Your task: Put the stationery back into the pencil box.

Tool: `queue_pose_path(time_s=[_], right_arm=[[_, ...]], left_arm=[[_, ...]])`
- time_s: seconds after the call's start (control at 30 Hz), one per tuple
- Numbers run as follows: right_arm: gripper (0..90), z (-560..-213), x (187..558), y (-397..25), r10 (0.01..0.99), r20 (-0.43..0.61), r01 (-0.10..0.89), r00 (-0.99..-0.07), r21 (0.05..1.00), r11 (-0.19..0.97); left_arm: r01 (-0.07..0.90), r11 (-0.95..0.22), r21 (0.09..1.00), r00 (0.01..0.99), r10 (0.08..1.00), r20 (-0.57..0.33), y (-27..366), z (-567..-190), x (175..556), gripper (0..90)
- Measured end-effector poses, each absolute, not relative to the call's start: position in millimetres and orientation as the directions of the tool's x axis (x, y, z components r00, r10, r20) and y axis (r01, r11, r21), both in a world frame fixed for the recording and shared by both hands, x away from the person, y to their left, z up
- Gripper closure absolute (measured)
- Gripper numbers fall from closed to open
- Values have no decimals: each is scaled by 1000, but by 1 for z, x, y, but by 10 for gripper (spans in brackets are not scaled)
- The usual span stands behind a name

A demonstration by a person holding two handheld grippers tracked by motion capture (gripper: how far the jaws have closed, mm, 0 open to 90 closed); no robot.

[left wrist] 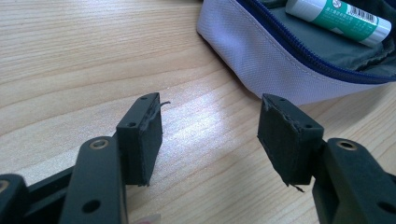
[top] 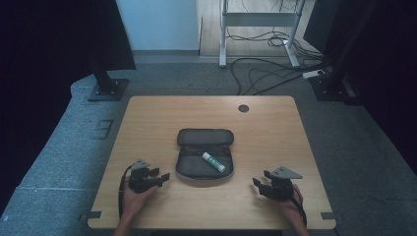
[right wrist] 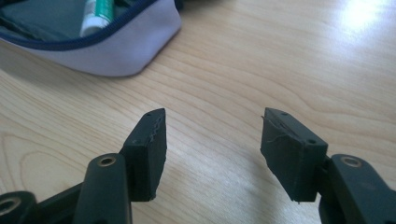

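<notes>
A grey zip pouch (top: 204, 154) lies unzipped flat in the middle of the wooden table (top: 147, 118). Inside it rests a white and green glue stick (top: 213, 162). My left gripper (top: 158, 177) sits open on the table just left of the pouch, nothing between its jaws. In the left gripper view the pouch (left wrist: 261, 51) and the glue stick (left wrist: 338, 18) lie ahead to the right. My right gripper (top: 259, 183) rests open to the right of the pouch, jaws empty. The right gripper view has the pouch (right wrist: 107, 46) and glue stick (right wrist: 95, 16) at the upper left.
A dark round cable hole (top: 243, 108) sits near the table's far edge. Beyond the table are a stand base (top: 108, 88), desk legs (top: 223, 34) and cables (top: 275, 69) on the grey floor.
</notes>
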State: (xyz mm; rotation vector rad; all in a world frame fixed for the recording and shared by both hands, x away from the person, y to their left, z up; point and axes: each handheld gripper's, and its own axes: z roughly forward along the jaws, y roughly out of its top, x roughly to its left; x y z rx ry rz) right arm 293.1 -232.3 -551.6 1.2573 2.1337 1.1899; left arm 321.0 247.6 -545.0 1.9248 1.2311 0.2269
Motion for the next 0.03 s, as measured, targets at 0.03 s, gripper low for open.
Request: queue_pose_path(time_s=[0.03], right_arm=[[394, -552, 294, -233, 853, 84, 527, -515, 816, 238]], left_arm=[[674, -185, 716, 505, 822, -263, 248, -545, 321, 401]])
